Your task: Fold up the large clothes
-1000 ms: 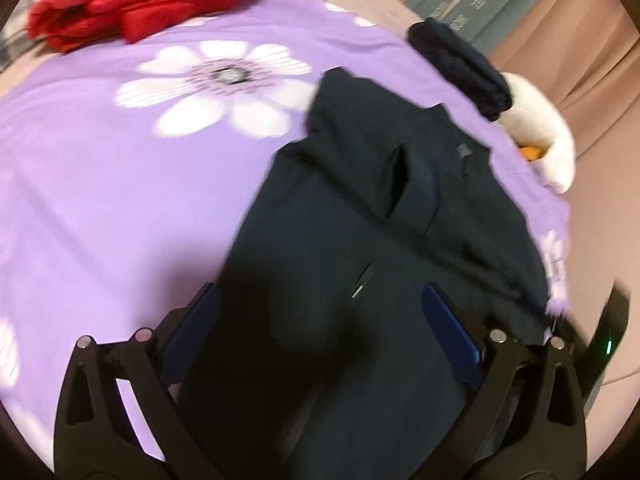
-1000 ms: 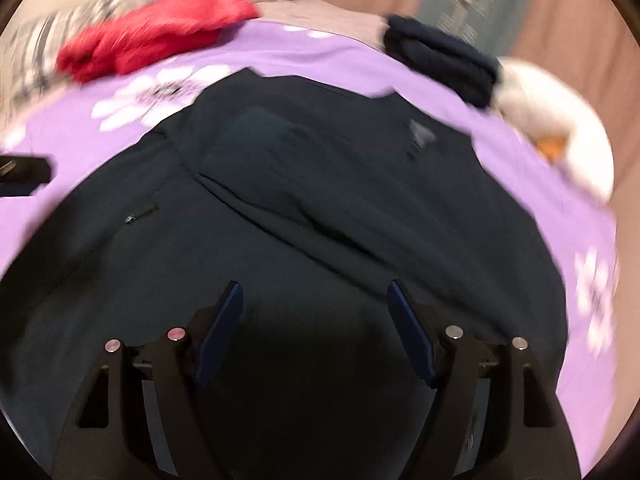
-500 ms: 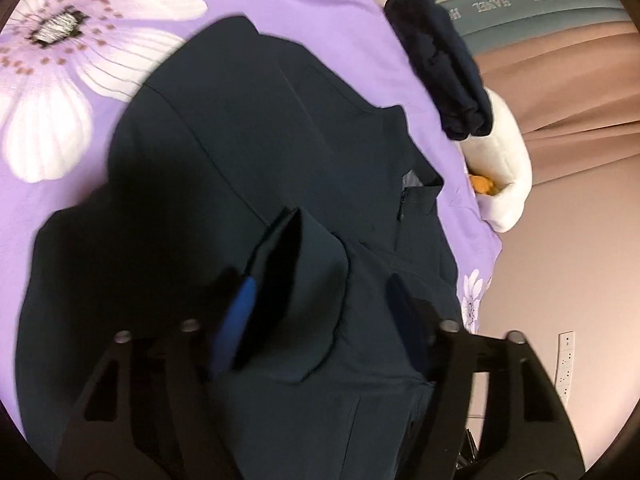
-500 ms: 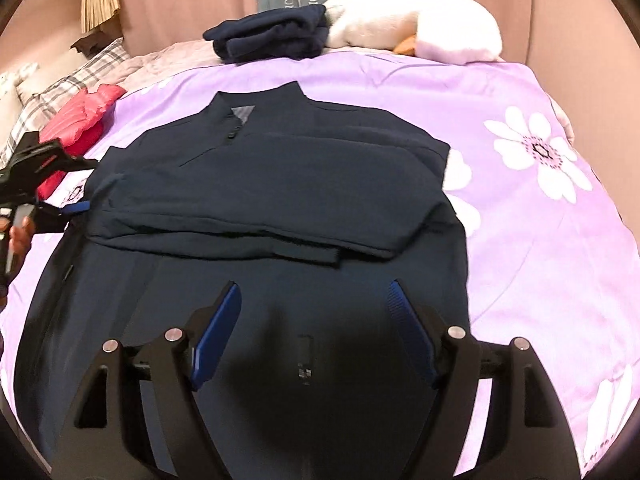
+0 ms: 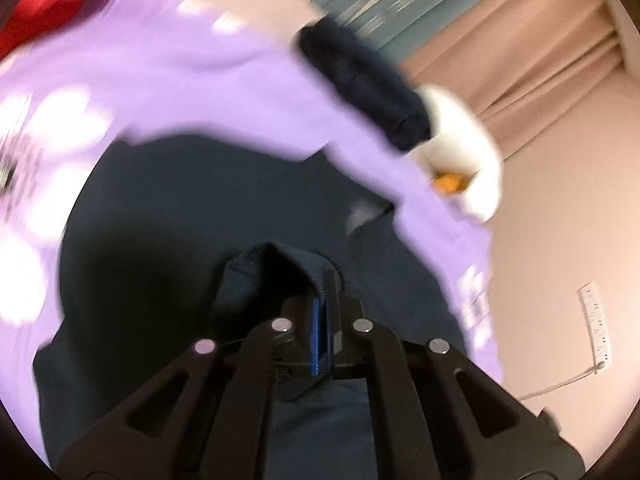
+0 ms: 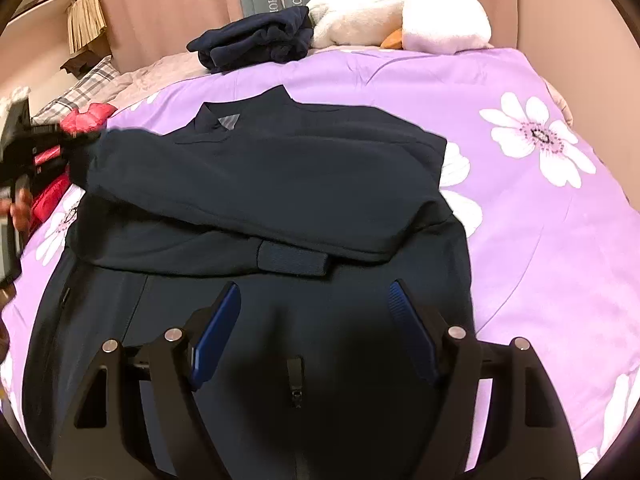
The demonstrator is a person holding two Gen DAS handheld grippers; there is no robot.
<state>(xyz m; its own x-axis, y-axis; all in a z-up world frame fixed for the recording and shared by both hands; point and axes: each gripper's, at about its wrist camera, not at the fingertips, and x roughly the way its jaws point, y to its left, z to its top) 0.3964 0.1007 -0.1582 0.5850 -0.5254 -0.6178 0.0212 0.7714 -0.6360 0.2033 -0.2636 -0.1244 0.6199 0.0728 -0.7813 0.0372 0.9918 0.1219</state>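
At the far left of the right wrist view, the left gripper (image 6: pixel 24 160) showed only as a dark blur beside a hand (image 6: pixel 20 208), near a red garment (image 6: pixel 86 118) at the bed's edge. In its own view, the left gripper (image 5: pixel 326 300) had its jaws pressed together on a ribbed cuff (image 5: pixel 276 272) of the navy jacket (image 5: pixel 192 208), with the fold of cloth bunched up just ahead of the blue pads.

The navy jacket (image 6: pixel 280 184) lay spread on the purple flowered bedspread (image 6: pixel 520 216), collar toward the far side, with one sleeve folded across the chest so that its ribbed cuff (image 6: pixel 292 260) rested near the middle. A zipper pull (image 6: pixel 296 376) lay on the jacket's lower front, between the right gripper's fingers.

The right gripper (image 6: pixel 316 332) hovered over the jacket's lower part, jaws wide apart, with nothing pinched between the pads.

Beyond the jacket, a folded dark garment (image 6: pixel 256 44) sat at the far edge of the bed, touching a white plush toy (image 6: pixel 400 20) to its right. Pink curtains (image 6: pixel 168 8) hung behind them.
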